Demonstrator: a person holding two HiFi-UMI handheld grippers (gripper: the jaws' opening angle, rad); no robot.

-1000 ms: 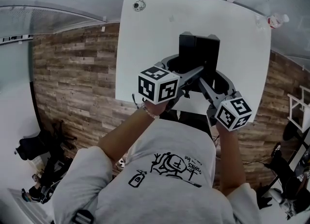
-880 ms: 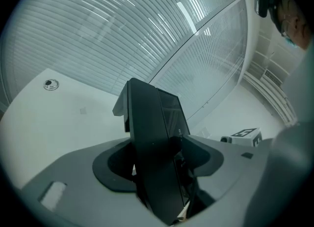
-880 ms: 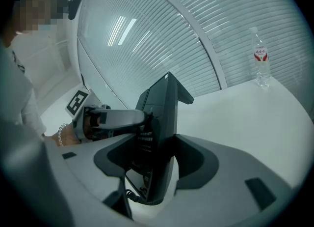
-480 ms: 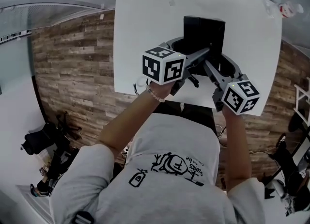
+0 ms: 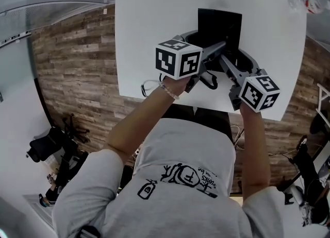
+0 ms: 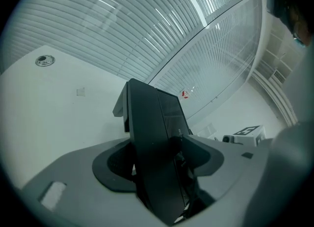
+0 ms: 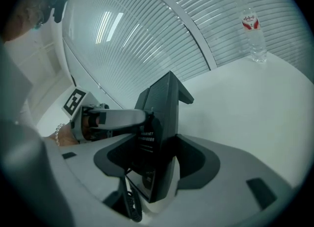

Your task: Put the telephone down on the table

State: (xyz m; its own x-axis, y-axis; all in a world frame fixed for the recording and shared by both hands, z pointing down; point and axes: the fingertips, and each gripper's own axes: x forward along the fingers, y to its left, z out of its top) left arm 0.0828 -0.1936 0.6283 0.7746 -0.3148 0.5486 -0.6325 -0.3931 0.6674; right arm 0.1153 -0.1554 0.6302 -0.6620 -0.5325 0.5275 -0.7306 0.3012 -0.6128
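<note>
We find the telephone [image 5: 219,26] held on edge between the two grippers, over the middle of the white tabletop [image 5: 154,36]. It is a black, flat-sided set, tilted, with its broad face turned toward the person's right. No view settles whether its lower edge touches the tabletop.

The left gripper [image 6: 158,156] comes in from the left. Its fingers [image 6: 78,172] stand wide and are clamped on the telephone, whose dark body fills the gap between the pads in the left gripper view.

The right gripper [image 7: 157,158] comes in from the right. Its fingers [image 7: 218,169] likewise stand wide and pinch the same set from the other side. In the right gripper view one finger of the left gripper lies across the telephone's near face. A black coiled cord [image 7: 131,206] hangs below the set, just beside the right gripper's lower pad.

From the head view we see the two marker cubes [image 5: 179,58] close together, nearer the person than the telephone, at the tabletop's near edge. A bead bracelet [image 5: 167,90] is on the left wrist.

A clear water bottle [image 7: 253,29] with a red label stands upright at the far right corner, well apart from the telephone. A small round fitting [image 6: 45,61] sits in the tabletop at the far left corner. The floor [image 5: 77,77] beside the table is wood plank.
</note>
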